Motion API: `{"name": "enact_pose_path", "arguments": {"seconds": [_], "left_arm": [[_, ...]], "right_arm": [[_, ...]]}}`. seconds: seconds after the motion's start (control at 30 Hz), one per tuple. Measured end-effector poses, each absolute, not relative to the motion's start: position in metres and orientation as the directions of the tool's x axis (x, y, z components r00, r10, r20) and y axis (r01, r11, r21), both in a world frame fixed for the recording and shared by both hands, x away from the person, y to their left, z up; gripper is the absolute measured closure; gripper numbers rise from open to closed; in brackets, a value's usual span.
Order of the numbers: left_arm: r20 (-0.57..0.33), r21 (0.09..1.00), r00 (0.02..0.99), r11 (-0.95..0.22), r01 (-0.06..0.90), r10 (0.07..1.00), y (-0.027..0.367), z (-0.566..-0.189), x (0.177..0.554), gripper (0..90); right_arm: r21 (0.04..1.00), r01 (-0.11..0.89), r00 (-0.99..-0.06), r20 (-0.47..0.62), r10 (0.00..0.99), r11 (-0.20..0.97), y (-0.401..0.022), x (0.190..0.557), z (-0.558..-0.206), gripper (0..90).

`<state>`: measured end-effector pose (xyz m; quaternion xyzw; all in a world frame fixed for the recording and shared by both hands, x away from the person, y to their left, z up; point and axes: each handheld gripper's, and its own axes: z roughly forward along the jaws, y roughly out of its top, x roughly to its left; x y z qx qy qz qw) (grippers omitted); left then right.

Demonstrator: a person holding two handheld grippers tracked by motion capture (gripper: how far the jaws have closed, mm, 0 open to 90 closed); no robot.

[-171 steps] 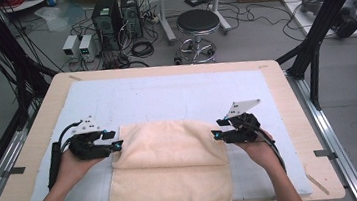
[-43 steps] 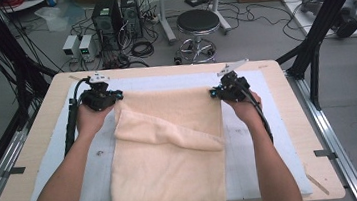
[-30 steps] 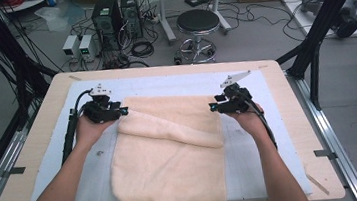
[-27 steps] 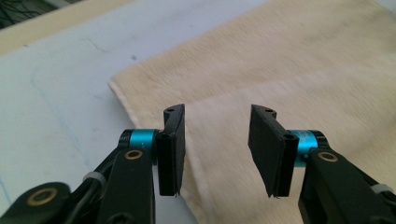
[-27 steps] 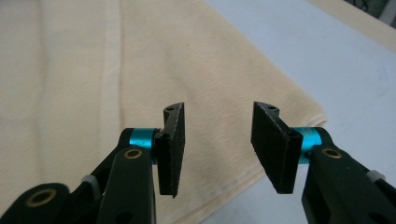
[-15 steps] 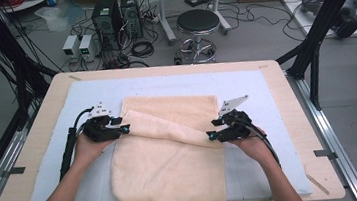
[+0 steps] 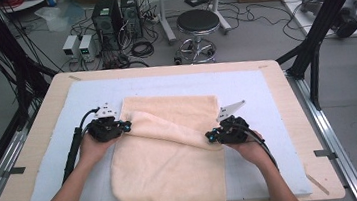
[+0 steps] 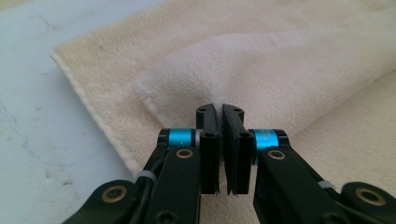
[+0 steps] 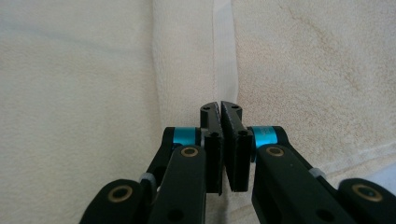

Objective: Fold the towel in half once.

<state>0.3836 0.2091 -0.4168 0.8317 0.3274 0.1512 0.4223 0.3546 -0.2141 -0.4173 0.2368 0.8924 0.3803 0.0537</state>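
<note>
Both grippers, left gripper (image 7: 119, 128) and right gripper (image 7: 214, 136), are clenched on the towel (image 7: 173, 166)'s folded-over edge, one per side, so the fold carries evenly.

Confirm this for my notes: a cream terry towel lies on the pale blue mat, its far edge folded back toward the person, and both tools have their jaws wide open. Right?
Not quite. The cream terry towel does lie on the pale blue mat, far edge folded back, but the left tool and right tool are shut, not open. Each gripper view shows the jaws together, with no towel between them.
</note>
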Motion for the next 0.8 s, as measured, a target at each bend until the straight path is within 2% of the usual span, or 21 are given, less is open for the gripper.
{"name": "enact_pose_path", "arguments": {"seconds": [0.27, 0.33, 0.4, 0.47, 0.53, 0.8], "left_arm": [[-0.029, 0.849, 0.784, -0.399, 0.347, 0.62, 0.219, -0.392, 0.354, 84.1], [-0.026, 0.84, 0.801, -0.421, 0.342, 0.599, 0.219, -0.391, 0.345, 79.9], [-0.01, 0.828, 0.813, -0.45, 0.333, 0.583, 0.219, -0.39, 0.336, 69.6], [0.008, 0.833, 0.815, -0.454, 0.315, 0.579, 0.222, -0.391, 0.325, 67.4], [0.001, 0.83, 0.811, -0.453, 0.325, 0.585, 0.227, -0.394, 0.317, 64.0], [-0.033, 0.82, 0.813, -0.45, 0.354, 0.581, 0.249, -0.415, 0.295, 61.0]], "right_arm": [[0.738, 0.33, -0.907, 0.076, 0.414, 0.588, -0.214, 0.332, -0.398, 87.8], [0.75, 0.307, -0.917, 0.067, 0.394, 0.587, -0.214, 0.324, -0.393, 87.4], [0.755, 0.303, -0.923, 0.08, 0.377, 0.581, -0.214, 0.317, -0.391, 81.9], [0.752, 0.302, -0.924, 0.079, 0.374, 0.586, -0.212, 0.311, -0.393, 75.2], [0.753, 0.294, -0.924, 0.068, 0.375, 0.588, -0.212, 0.309, -0.396, 72.7], [0.74, 0.317, -0.92, 0.088, 0.381, 0.594, -0.209, 0.304, -0.412, 68.1]]}}
